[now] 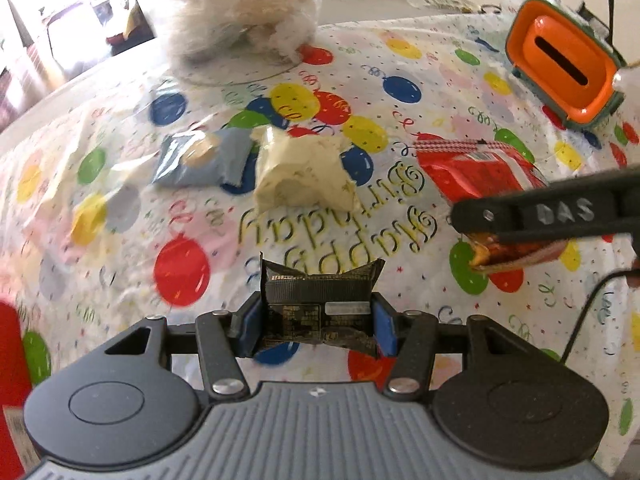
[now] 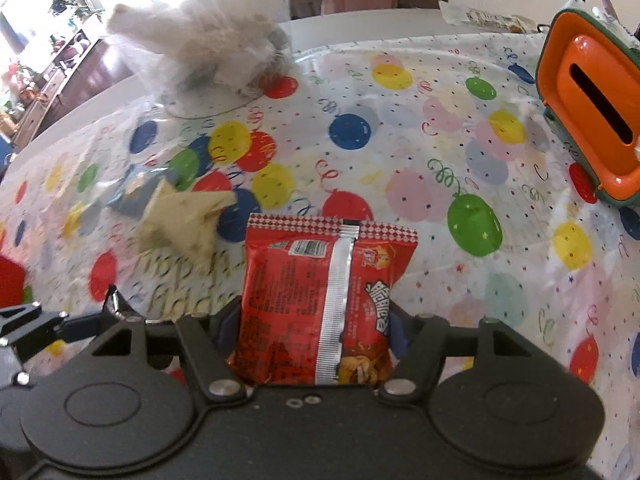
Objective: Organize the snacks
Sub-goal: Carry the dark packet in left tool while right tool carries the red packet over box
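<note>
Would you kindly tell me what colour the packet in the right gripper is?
Red packet, with a silver seam; clearest in the right wrist view.

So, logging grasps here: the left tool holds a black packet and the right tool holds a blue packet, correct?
Not quite. The right tool holds a red packet, as the right wrist view shows; the blue packet lies on the tablecloth. The left tool does hold the black packet.

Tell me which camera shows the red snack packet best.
The right wrist view. There the red snack packet sits front and centre between the right gripper fingers, back seam and barcode readable. The left wrist view shows only part of it off to the right, cut across by the right gripper's black finger.
</note>
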The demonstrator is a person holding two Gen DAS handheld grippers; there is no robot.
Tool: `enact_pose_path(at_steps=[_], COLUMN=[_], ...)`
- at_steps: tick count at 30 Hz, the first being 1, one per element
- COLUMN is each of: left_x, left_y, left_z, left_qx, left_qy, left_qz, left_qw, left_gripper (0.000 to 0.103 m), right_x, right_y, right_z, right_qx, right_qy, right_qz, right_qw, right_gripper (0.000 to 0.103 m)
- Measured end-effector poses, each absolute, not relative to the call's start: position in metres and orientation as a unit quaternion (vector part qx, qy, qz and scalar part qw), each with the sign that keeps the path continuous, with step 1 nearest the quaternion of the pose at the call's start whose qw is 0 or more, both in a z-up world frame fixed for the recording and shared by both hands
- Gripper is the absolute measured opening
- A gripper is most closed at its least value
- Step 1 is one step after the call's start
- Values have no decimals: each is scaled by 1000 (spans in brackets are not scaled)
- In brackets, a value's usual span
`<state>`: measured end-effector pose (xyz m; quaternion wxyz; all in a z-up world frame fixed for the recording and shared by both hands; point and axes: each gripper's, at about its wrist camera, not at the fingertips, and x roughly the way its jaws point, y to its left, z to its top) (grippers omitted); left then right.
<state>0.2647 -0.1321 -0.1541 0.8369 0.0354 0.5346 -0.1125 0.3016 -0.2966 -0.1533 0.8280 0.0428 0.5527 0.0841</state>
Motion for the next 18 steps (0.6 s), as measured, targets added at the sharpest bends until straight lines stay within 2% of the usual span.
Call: enact_pose_path(at_steps=[18], left_x=[193], left_y=[-48], left_z=[-81], left_qx=[-30], left_qy=[499], left_qz=[-49], left_qw=[865], left_gripper=[55], right_x=[217], right_y=[-234], right_z=[-76], right_qx=[15], right_qy=[494], right_qz=[180], right_qw=[850], right_gripper=[68])
